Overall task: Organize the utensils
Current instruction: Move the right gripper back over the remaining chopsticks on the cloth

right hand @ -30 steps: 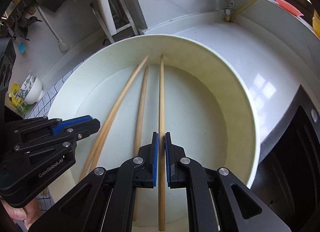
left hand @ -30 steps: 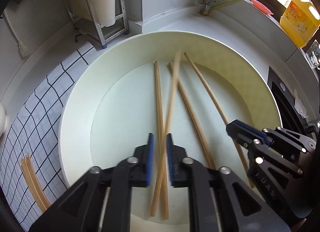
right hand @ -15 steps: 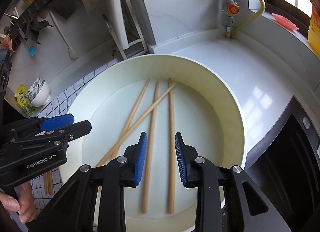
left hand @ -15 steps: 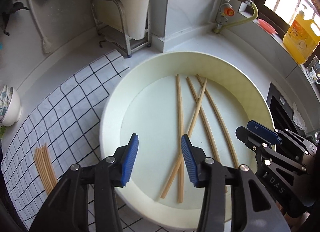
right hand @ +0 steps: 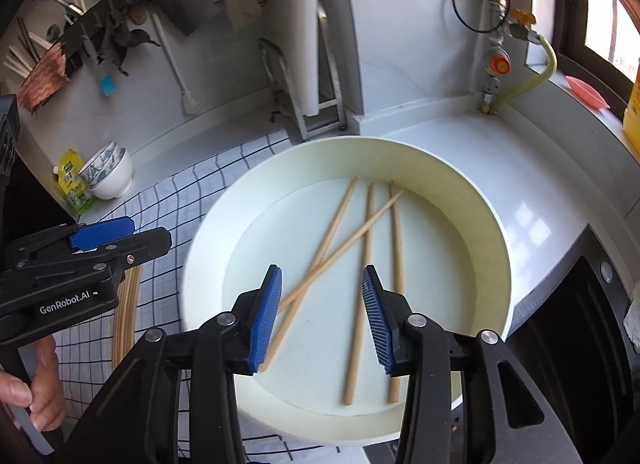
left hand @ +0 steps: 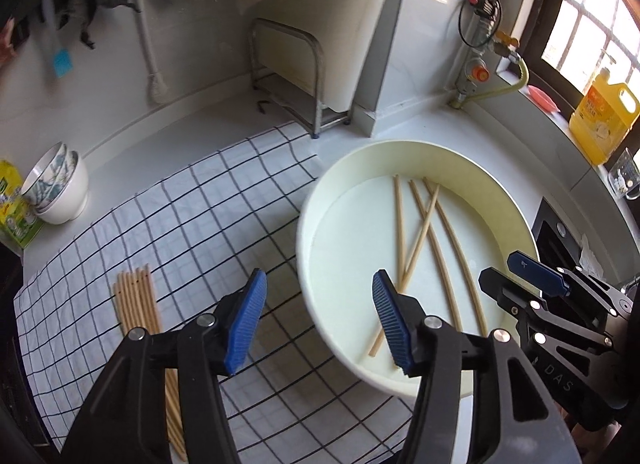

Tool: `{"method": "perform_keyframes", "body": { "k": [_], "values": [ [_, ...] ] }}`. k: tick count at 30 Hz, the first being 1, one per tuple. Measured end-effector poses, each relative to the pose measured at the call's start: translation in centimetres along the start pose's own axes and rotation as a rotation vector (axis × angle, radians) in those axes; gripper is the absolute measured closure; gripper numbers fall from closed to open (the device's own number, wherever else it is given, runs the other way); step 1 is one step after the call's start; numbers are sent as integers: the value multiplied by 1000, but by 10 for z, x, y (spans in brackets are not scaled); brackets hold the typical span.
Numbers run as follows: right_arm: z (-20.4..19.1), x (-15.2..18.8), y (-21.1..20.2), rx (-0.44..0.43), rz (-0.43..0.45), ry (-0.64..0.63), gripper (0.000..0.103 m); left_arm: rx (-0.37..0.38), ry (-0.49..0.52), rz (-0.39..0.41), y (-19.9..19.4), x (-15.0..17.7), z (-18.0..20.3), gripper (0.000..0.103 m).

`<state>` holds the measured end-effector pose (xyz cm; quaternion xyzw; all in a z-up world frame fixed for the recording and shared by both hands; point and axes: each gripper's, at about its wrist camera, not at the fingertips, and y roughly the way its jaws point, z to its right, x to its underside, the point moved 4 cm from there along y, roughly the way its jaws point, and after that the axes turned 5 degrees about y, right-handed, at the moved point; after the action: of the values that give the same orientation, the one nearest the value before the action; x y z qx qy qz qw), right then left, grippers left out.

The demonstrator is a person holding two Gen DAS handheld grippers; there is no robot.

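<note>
Chopsticks (right hand: 372, 260), four, lie crossed inside basin (right hand: 472, 200); my left gripper (left hand: 316, 320) and right gripper (right hand: 320, 316) above basin, fingers apart, holding nothing.

Stacked white bowls (left hand: 60, 188) stand on the worktop (left hand: 168, 132) beside a green packet (left hand: 12, 208); a yellow detergent jug (left hand: 604, 116) sits by the window.

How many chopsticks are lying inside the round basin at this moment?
4, all flat on the floor of the cream basin: one leftmost, one crossing it diagonally, one in the middle, one rightmost. None seems hidden, though the right gripper covers some lower ends.
</note>
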<state>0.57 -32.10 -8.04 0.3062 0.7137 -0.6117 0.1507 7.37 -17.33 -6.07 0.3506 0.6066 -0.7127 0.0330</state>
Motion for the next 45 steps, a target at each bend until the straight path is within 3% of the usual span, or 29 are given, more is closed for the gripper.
{"method": "perform_keyframes", "body": {
  "k": [13, 25, 33, 45],
  "values": [
    [-106, 14, 7, -113, -41, -147, 53, -111, -163, 39, -43, 47, -103, 40],
    [-193, 43, 37, -206, -135, -247, 52, -215, -328, -14, -57, 114, -204, 38],
    [-219, 70, 70, -169, -195, -271, 47, -227, -331, -38, -48, 142, -229, 30],
    [-223, 106, 115, -83, -243, -242, 46, -177, -310, -98, -10, 171, -248, 30]
  ]
}}
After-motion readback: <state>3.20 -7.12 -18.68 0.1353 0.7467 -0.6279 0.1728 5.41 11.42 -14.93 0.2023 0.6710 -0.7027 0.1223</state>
